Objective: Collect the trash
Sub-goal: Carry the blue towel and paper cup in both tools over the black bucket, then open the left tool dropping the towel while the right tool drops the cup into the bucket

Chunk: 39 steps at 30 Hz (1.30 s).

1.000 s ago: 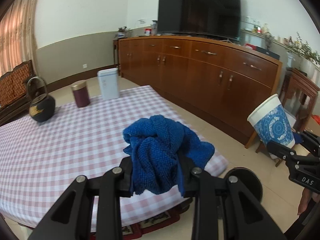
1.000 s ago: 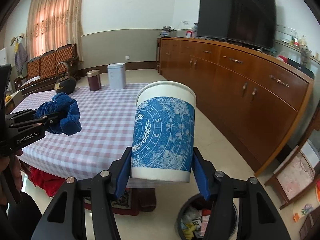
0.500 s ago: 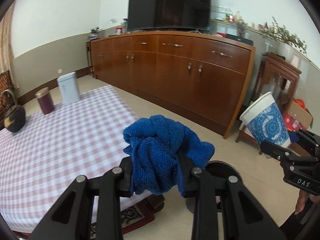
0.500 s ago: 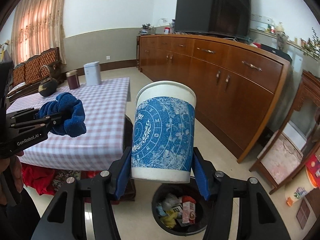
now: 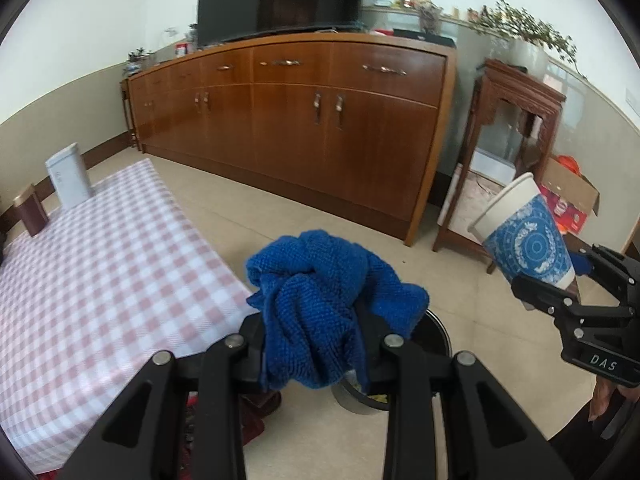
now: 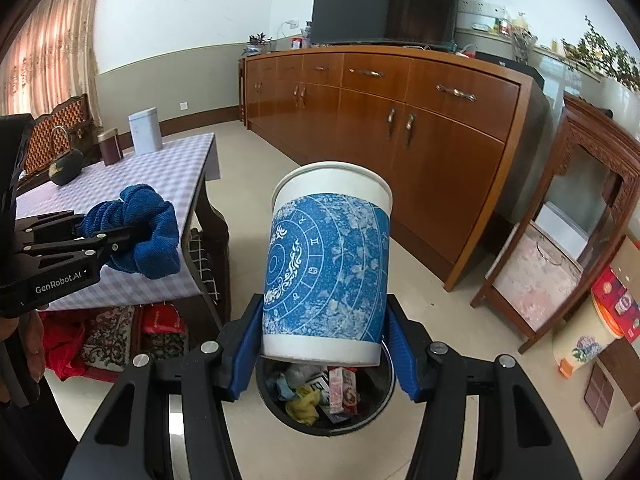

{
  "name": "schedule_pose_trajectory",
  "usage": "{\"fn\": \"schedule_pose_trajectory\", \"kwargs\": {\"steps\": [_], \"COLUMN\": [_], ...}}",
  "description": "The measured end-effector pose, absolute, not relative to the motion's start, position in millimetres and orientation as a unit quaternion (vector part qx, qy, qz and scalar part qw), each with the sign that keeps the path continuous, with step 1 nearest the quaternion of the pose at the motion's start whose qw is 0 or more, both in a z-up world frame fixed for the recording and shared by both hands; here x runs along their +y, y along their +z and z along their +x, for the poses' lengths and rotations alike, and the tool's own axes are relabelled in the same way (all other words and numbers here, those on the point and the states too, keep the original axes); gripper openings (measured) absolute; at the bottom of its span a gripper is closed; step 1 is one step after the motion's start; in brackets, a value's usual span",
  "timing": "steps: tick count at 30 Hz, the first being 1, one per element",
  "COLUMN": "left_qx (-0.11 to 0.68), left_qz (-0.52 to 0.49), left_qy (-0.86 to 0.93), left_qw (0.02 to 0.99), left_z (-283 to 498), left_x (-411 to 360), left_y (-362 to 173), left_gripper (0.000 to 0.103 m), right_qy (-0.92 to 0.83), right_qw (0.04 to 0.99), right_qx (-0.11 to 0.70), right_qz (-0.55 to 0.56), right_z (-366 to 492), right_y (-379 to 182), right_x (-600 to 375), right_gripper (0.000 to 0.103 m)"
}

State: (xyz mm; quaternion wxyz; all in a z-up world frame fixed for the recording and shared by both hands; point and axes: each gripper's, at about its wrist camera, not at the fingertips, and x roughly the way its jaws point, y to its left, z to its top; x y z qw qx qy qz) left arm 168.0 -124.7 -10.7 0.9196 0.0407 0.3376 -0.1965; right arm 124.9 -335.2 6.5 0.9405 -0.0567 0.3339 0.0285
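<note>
My left gripper (image 5: 316, 340) is shut on a crumpled blue cloth (image 5: 320, 300), held in the air past the table's corner; from the right wrist view the same cloth (image 6: 140, 232) and gripper (image 6: 132, 236) show at left. A blue-and-white paper cup (image 6: 326, 264) stands upright between the blue pads of my right gripper (image 6: 324, 336), which is shut on it. The cup (image 5: 528, 240) also appears at right in the left wrist view. Directly below the cup sits a round black trash bin (image 6: 384, 400) holding several bits of rubbish; its rim (image 5: 436, 332) peeks out behind the cloth.
A table with a pink checked cloth (image 5: 100, 272) lies to the left, bearing a white tin (image 6: 145, 130), a maroon canister (image 6: 110, 146) and a dark teapot (image 6: 64, 164). A long wooden sideboard (image 6: 400, 120) runs behind. A carved wooden stand (image 6: 568, 216) and boxes are at right.
Both grippers have swung right, away from the table. The cup now hangs right over the bin, and the cloth has come off the tabletop to beside the bin. Both grips are unchanged.
</note>
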Motion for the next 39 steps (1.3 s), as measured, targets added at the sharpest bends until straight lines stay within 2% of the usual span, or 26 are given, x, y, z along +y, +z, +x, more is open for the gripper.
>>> {"fn": "schedule_pose_trajectory", "kwargs": {"steps": [12,26,32,33,34,35,36,37,39], "left_qx": [0.372,0.471,0.504,0.51,0.515,0.52,0.521,0.52,0.52], "left_qz": [0.06,0.081,0.089,0.088,0.084,0.088,0.095,0.097,0.078], "left_qy": [-0.232,-0.263,-0.273,-0.278,-0.285,-0.282,-0.263,-0.245,-0.218], "left_qw": [0.897,0.838,0.814,0.809,0.804,0.802,0.806,0.812,0.822], "left_z": [176,199,209,210,214,217,221,222,220], "left_x": [-167,-218,-241,-243,-244,-248,-248,-244,-227], "left_y": [-44,-135,-160,-163,-168,-175,-180,-183,-180], "left_gripper": [0.032,0.032,0.033,0.035,0.043,0.051,0.07,0.077,0.08], "right_qy": [0.016,0.058,0.089,0.1,0.106,0.112,0.107,0.095,0.092], "right_qw": [0.932,0.876,0.855,0.848,0.846,0.847,0.847,0.846,0.855], "right_qx": [0.359,0.471,0.501,0.509,0.51,0.503,0.5,0.501,0.49], "right_qz": [-0.052,-0.082,-0.098,-0.106,-0.116,-0.131,-0.146,-0.153,-0.146], "right_z": [121,161,181,185,186,187,187,187,178], "right_y": [-24,-142,-172,-179,-183,-190,-196,-200,-197], "right_x": [-363,-390,-391,-390,-387,-385,-386,-390,-400], "right_gripper": [0.059,0.059,0.06,0.061,0.062,0.074,0.091,0.103,0.103]}}
